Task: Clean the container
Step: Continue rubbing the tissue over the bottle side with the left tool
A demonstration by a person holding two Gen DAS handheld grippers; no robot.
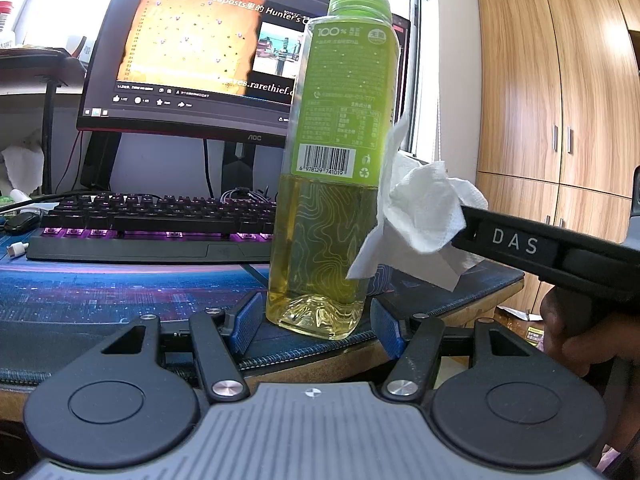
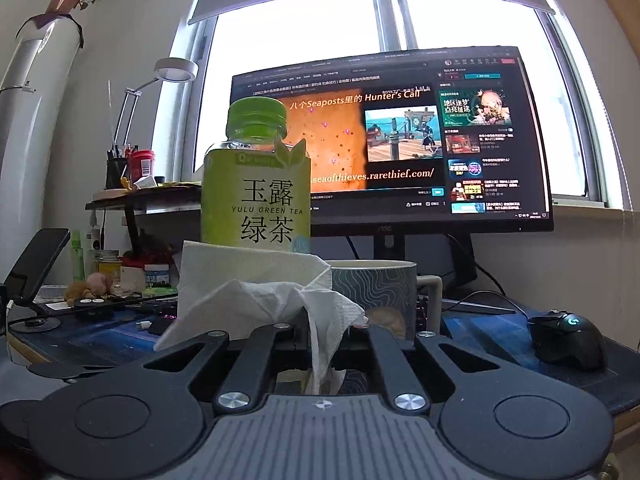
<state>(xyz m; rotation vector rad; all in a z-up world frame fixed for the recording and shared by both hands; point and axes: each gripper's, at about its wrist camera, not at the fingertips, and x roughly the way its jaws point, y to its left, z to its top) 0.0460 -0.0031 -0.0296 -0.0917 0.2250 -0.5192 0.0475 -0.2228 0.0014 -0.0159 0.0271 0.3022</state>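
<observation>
Behind your worktop (image 1: 452, 312) a monitor (image 1: 208, 48) glowed against the bright window, and the green tea bottle (image 1: 328, 168) stood upright near the worktop's front edge on the blue mat (image 1: 100, 292), about half full, cap on. Your left gripper (image 1: 316, 326) sat with its jaws apart, either side of the bottle's base without touching, while your right gripper (image 2: 320, 330) had its jaws clamped on a crumpled white tissue (image 1: 424, 212) pressed to the bottle's side, a mug (image 2: 376, 288) just beyond.
</observation>
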